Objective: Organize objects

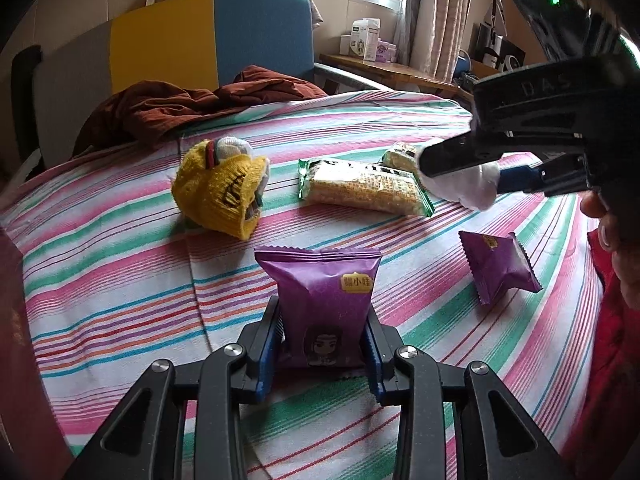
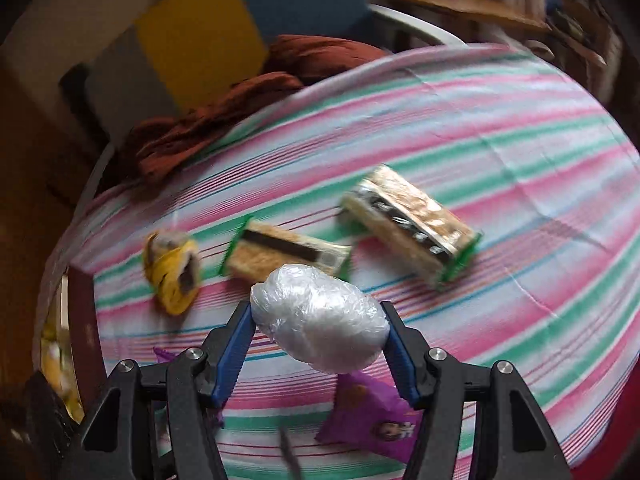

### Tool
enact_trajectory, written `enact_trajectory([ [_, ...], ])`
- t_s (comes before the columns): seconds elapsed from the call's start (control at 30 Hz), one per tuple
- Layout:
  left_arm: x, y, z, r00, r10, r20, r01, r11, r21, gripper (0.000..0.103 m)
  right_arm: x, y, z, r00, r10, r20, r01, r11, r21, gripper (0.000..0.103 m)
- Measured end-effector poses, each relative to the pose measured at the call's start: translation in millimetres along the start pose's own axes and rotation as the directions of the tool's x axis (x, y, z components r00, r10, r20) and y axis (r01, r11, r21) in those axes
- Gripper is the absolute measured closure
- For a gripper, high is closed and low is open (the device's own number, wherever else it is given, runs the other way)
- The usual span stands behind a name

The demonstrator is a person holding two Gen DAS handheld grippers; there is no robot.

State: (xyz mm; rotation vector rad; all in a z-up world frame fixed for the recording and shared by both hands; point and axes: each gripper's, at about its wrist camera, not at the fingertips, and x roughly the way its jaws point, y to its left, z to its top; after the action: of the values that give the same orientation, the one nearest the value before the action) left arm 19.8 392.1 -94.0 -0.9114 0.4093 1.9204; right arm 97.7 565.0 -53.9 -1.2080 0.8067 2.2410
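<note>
On a bed covered by a striped sheet in pink, green and white, several small things lie spread out. The left gripper is nearly closed and its blue pads press on both sides of a purple snack packet, which stands upright between the fingers, with its lower edge at the sheet. The right gripper stands about half open, and a white lump wrapped in clear plastic film sits between its two blue pads, which touch it on both sides; in the left wrist view the same lump is seen above the sheet, clear of it. A second purple snack packet lies on the sheet below the right gripper, well apart from the first one. Further back, two cracker packs with green ends lie near each other: one just behind the white lump in the right wrist view, the other to the right of it and turned at an angle. To the left of them a yellow knitted hat lies on its side with something white and knitted tucked in it. A rust-brown cloth is bunched at the far edge of the bed, before a headboard with grey, yellow and blue panels. The right wrist view is blurred, so small details there I cannot tell.
</note>
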Motion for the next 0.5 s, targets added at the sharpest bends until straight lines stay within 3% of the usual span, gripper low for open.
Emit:
enact_trajectory([
  [0.33, -8.9, 1.9, -5.6, 0.999, 0.049, -0.003, -0.049, 0.999, 0.004, 0.068, -8.5, 5.3, 2.7, 0.998, 0.011, 0.059, -0.012, 1.0, 0.015, 0.041],
  [0.5, -22.6, 3.0, -15.0, 0.998, 0.069, -0.007, -0.069, 0.998, -0.013, 0.068, -4.3, 1.1, 3.9, 0.999, -0.01, 0.042, 0.008, 0.999, 0.033, 0.041],
])
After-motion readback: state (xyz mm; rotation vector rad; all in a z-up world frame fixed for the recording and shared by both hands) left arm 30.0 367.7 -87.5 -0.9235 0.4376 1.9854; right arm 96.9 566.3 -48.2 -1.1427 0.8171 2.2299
